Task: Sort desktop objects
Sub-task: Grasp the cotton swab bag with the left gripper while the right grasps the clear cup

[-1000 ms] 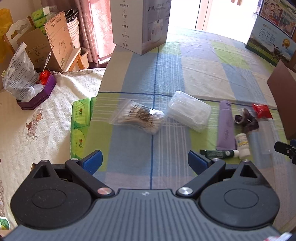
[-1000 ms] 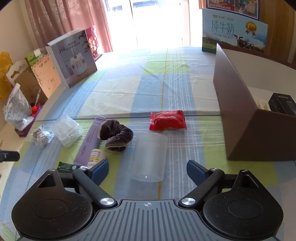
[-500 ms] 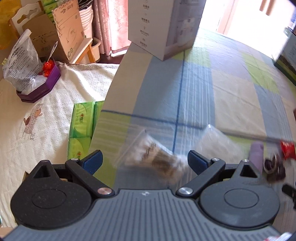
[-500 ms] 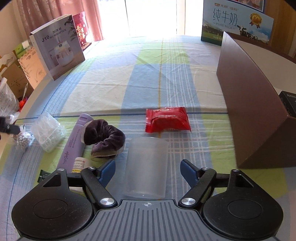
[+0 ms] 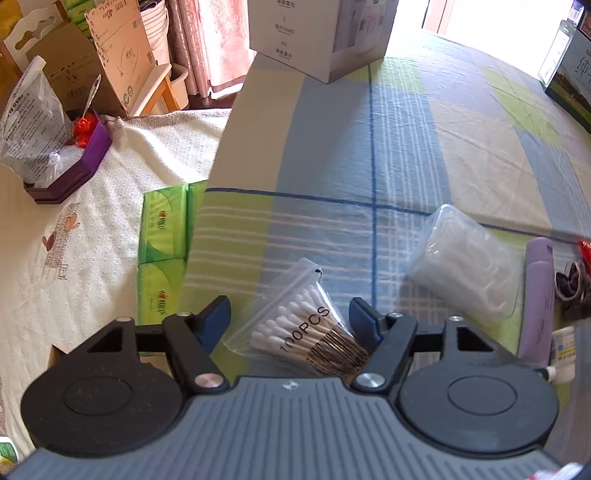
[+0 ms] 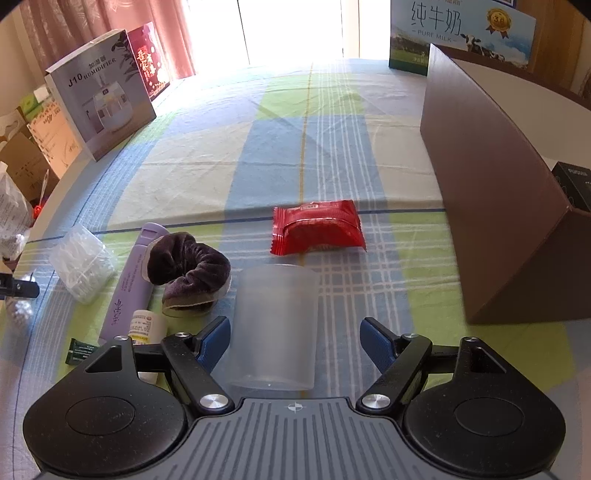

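A clear bag of cotton swabs [image 5: 303, 332] lies on the checked tablecloth between the fingers of my open left gripper [image 5: 290, 319], which does not pinch it. A clear plastic box [image 5: 465, 266] and a purple tube [image 5: 537, 295] lie to its right. In the right wrist view a frosted plastic cup [image 6: 275, 325] lies on its side between the fingers of my open right gripper [image 6: 295, 334]. Left of the cup are a dark velvet scrunchie [image 6: 188, 266], a purple tube [image 6: 133, 284] and a small white bottle [image 6: 144, 325]. A red snack packet [image 6: 317, 230] lies beyond the cup.
A brown open box [image 6: 495, 184] stands at the right with a black item inside. A humidifier carton [image 6: 99, 92] and a milk carton [image 6: 461, 33] stand at the far edge. Green tissue packs [image 5: 164, 251] lie beyond the table's left edge. A small dark green tube [image 6: 79, 350] lies near the bottle.
My left gripper has moved forward and down until the swab bag sits between its fingers. My right gripper has advanced onto the frosted cup and its jaws have narrowed a little.
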`<state>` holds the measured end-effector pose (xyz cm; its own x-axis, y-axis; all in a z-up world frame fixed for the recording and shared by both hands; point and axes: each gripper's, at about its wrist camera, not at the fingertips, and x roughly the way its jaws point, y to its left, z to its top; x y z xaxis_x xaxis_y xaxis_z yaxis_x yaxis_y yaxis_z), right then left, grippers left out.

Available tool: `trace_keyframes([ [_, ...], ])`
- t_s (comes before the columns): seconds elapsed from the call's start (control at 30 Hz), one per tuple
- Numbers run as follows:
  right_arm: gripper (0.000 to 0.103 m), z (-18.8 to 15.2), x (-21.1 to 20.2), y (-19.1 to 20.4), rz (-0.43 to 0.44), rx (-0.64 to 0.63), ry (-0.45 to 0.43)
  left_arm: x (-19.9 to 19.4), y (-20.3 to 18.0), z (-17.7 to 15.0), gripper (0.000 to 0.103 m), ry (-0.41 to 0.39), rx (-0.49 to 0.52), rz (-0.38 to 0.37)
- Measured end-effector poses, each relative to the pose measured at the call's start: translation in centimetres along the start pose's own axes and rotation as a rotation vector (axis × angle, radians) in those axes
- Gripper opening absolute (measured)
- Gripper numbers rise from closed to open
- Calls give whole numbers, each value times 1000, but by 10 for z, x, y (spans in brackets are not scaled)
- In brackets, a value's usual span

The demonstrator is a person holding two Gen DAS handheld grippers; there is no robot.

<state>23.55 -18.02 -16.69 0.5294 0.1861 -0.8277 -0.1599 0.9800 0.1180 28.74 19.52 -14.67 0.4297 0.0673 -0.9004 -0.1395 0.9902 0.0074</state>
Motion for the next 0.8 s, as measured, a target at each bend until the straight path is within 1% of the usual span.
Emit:
trace_keyframes([
  [0.03, 75, 0, 1, -1, 3, 1, 1, -1, 1, -1, 63, 1, 6, -2],
  [0.13, 75, 0, 4, 1, 5, -8, 9, -3, -2, -2, 61, 16, 6, -4],
  [0.2, 75, 1, 5, 2, 10, -13, 8, -6, -4, -4, 61, 18, -11, -6],
  [0.23, 75, 1, 4, 3, 12, -14, 7, -9, -5, -5, 63, 14, -18, -9],
  [0.3, 75, 0, 3, 2, 11, -18, 3, -18, -7, -7, 71, 2, -19, -2],
  [0.37, 75, 0, 3, 1, 10, -14, 0, -25, -7, -8, 83, 7, -23, 20],
  [0.43, 75, 0, 3, -1, 11, -5, -2, -27, -7, -9, 83, 23, -34, 34],
  [0.5, 75, 0, 3, -2, 13, -2, -3, -25, -7, -11, 77, 37, -48, 30],
  [0.53, 75, 0, 3, -2, 13, -2, -3, -21, -8, -12, 66, 49, -53, 21],
  [0.57, 75, 0, 3, -2, 13, -3, -3, -18, -9, -13, 61, 54, -54, 14],
  [0.63, 75, 0, 3, -2, 14, -6, -8, -15, -14, -16, 58, 37, -30, 10],
  [0.7, 75, -1, 0, -3, 15, -12, -17, -17, -21, -20, 53, 12, 26, -1],
  [0.77, 75, -2, -2, -4, 16, -16, -25, -20, -27, -23, 47, -1, 70, -44],
  [0.8, 75, -2, -3, -4, 15, -17, -28, -21, -31, -25, 47, -11, 101, -69],
])
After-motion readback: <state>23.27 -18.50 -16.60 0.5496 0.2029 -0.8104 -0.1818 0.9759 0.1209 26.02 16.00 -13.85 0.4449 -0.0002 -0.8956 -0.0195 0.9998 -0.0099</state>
